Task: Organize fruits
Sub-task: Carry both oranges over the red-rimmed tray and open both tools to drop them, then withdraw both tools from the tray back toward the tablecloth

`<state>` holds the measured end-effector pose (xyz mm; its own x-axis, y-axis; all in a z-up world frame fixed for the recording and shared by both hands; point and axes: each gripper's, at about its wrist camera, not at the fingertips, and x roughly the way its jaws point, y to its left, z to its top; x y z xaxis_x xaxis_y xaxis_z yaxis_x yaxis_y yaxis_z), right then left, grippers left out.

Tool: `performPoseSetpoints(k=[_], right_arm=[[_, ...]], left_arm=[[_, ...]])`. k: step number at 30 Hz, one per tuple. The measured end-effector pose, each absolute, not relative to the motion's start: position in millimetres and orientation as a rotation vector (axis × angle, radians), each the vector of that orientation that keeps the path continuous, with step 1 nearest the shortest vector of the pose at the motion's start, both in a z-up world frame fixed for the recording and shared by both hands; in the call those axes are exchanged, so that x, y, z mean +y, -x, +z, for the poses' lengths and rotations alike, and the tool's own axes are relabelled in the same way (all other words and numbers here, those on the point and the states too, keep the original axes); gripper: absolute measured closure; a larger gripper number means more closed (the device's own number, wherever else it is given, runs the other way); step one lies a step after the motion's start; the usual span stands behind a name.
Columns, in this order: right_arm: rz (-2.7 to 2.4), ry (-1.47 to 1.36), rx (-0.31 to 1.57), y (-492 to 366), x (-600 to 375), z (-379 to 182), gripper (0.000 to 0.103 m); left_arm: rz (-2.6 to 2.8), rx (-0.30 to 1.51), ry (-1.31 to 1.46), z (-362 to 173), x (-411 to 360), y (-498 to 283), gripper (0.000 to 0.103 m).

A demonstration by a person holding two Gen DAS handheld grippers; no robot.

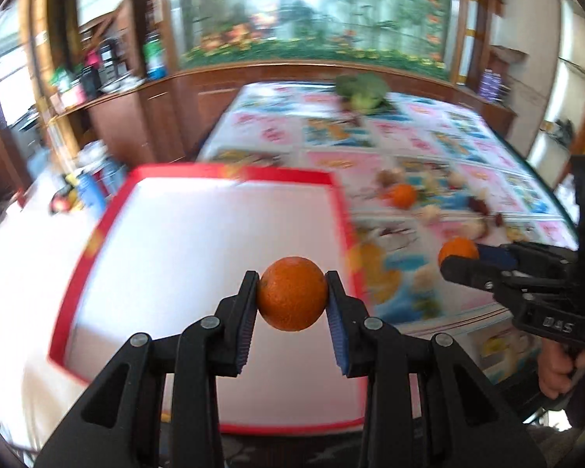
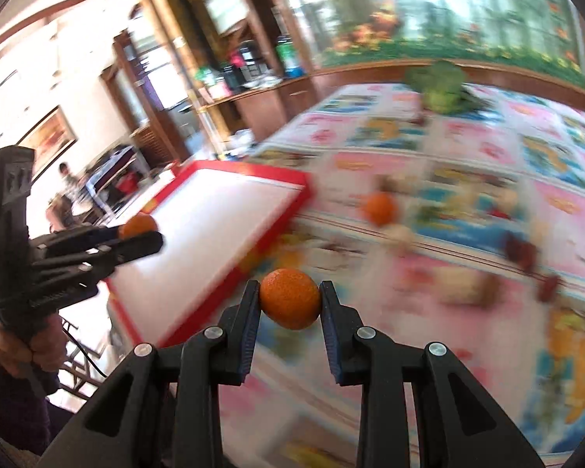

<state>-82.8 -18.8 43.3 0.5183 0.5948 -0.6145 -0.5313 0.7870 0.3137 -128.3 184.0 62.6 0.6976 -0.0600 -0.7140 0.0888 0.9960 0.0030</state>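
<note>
The table [image 1: 429,144], covered by a cloth of pink and blue picture squares, fills most of both views; much of it is smeared by motion blur. At the table's near-left corner lies a white tray with a red rim [image 1: 109,210], its inside bare and white; in the right wrist view the same tray [image 2: 292,179] reaches from the left side toward the table's middle. A green leafy vegetable [image 1: 364,91] sits at the far edge of the table, well apart from everything else.

The left hand-held gripper [image 1: 291,292] is closed on an orange [image 1: 291,294], one pad pressed to each side; the fruit hangs above the tray's near-right corner, just inside the red rim. The right hand-held gripper [image 2: 290,298] likewise clamps a second orange [image 2: 290,298], held over the cloth just beside the tray's right rim, toward the table's near edge; in the left wrist view that gripper enters from the right with its orange [image 1: 458,251] at the tips.

A third orange [image 1: 401,195] rests on the cloth near the table's middle, right of the tray; around it lie small pale and dark red pieces [image 1: 477,204], too blurred to name.
</note>
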Motion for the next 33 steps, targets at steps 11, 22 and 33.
performPoseSetpoints(k=[11, 22, 33], right_arm=[[0.764, -0.001, 0.857, 67, 81, 20, 0.074], [0.725, 0.069, 0.902, 83, 98, 12, 0.070], [0.681, -0.012, 0.776, 95, 46, 42, 0.049]], left_arm=[[0.064, 0.868, 0.019, 25, 241, 137, 0.067], [0.121, 0.907, 0.018, 15, 248, 134, 0.052], [0.118, 0.807, -0.034, 49, 220, 148, 0.027]])
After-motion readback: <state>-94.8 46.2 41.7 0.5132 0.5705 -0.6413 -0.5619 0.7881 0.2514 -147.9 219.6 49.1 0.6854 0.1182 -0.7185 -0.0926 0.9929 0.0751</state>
